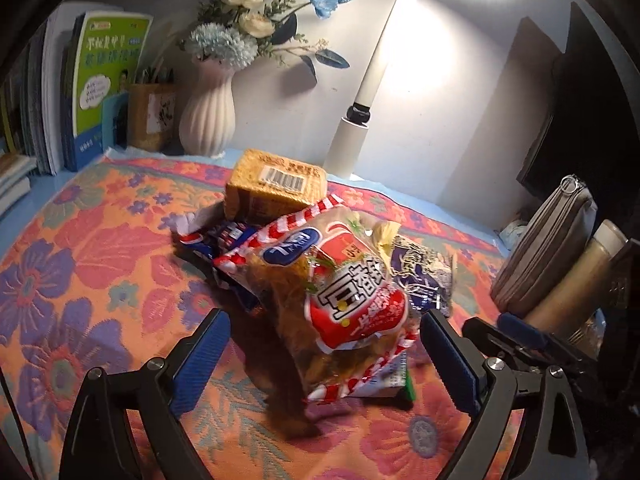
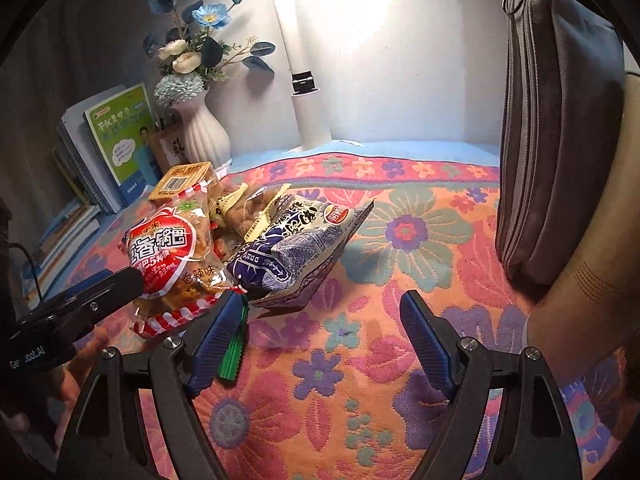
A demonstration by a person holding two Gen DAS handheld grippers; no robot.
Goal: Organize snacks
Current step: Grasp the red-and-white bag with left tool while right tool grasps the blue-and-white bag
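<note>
A heap of snack packs lies on the floral cloth (image 1: pixel 100 264). A red-and-white striped bag (image 1: pixel 352 300) leans tilted and blurred on top of the heap. It sits between the spread fingers of my left gripper (image 1: pixel 324 360), which is open; its edge is close to the right pad and far from the left one. Behind it are a tan block pack with a barcode (image 1: pixel 276 184) and a blue-and-white packet (image 1: pixel 420 276). My right gripper (image 2: pixel 322 344) is open over bare cloth, just right of the heap. A green packet edge (image 2: pixel 232 352) lies by its left finger.
At the back stand a white ribbed vase of flowers (image 1: pixel 208 120), upright books (image 1: pixel 104 88), a pen holder (image 1: pixel 150 116) and a white lamp post (image 1: pixel 352 136). A grey zip pouch (image 2: pixel 560 128) and a tan bottle (image 1: pixel 576 284) stand at the right.
</note>
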